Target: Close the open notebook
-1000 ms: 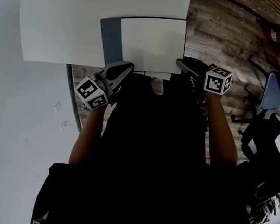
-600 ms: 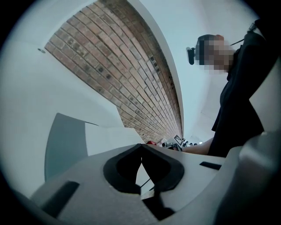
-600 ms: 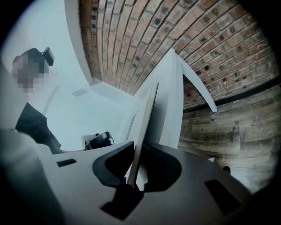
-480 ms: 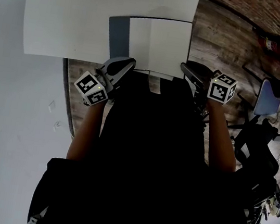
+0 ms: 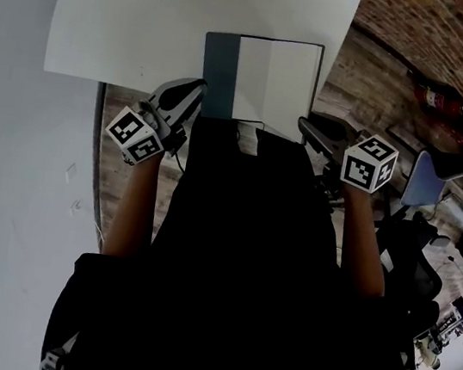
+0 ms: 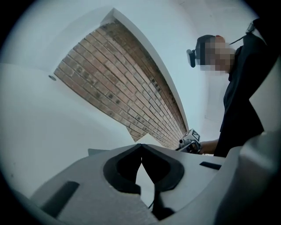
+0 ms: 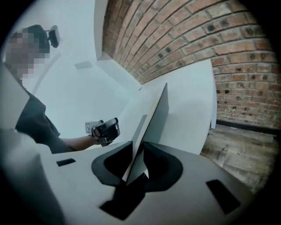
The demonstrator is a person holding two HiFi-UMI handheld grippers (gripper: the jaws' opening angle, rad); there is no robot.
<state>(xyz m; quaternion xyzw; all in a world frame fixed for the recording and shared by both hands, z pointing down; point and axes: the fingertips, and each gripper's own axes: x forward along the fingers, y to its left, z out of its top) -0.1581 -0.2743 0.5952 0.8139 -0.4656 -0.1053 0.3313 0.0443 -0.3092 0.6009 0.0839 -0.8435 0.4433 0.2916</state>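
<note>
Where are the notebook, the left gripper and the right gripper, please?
notebook [image 5: 274, 82]: head view, on its white page.
left gripper [image 6: 141, 144]: left gripper view, where its closed fingertips meet.
right gripper [image 7: 138, 145]: right gripper view, between its fingertips; the jaws have just been opening a little, with the notebook's leaf between them.

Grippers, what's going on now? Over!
Left gripper shut, empty. Right gripper pinching notebook leaf, jaws just opening a bit. Leaf raised. Nothing blocking.

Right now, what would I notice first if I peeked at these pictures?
The notebook on the white table: the right gripper pinches its cover, tilted up on edge, though its jaws have just eased a little wider. Beside it the left gripper is shut and empty, with a brick wall behind.
</note>
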